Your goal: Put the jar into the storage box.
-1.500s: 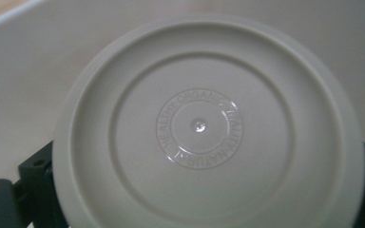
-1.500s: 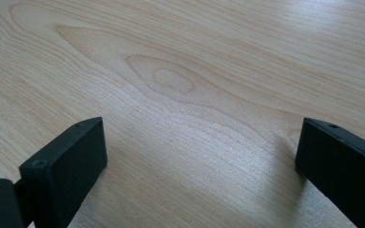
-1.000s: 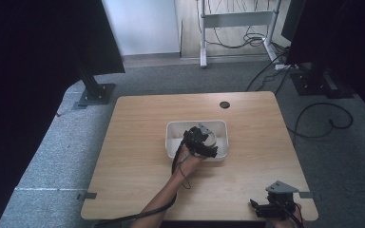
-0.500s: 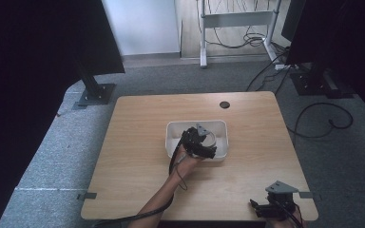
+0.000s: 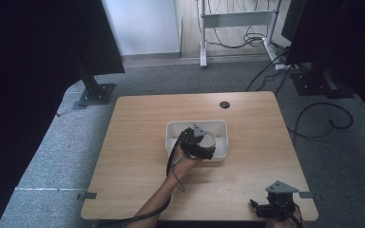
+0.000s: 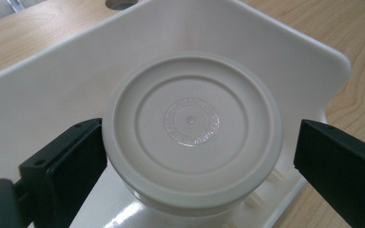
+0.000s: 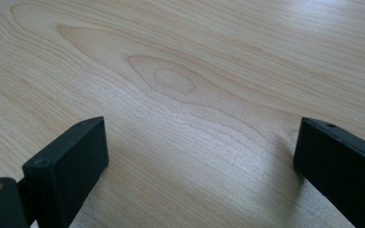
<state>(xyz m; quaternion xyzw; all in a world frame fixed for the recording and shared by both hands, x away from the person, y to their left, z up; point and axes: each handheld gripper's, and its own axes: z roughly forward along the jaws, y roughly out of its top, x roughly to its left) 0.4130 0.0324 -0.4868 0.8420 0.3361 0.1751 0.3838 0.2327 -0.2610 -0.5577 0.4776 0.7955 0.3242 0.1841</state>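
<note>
A white rectangular tray (image 5: pixel 221 126) sits in the middle of the wooden table (image 5: pixel 138 142). Inside it stands a round container with a cream lid (image 6: pixel 192 128), seen in the high view as a pale disc (image 5: pixel 209 139). My left gripper (image 6: pixel 197 156) is open and reaches into the tray (image 6: pixel 52 90) with a jaw on each side of the lid. Its left jaw is at the lid's rim and its right jaw stands a little clear. In the high view the left gripper (image 5: pixel 198 142) covers part of the container. My right gripper (image 5: pixel 261 207) hovers open over bare wood (image 7: pixel 171 80) at the table's front right corner, jaws (image 7: pixel 199 156) empty.
A round cable hole (image 5: pixel 225 104) lies near the table's far edge. Dark stands flank the table at back left (image 5: pixel 95 92) and back right (image 5: pixel 313 78). Cables (image 5: pixel 323 118) trail on the grey carpet to the right. Bare wood surrounds the tray.
The left gripper has shifted a touch toward the near side over the tray. The right gripper has stayed put.
</note>
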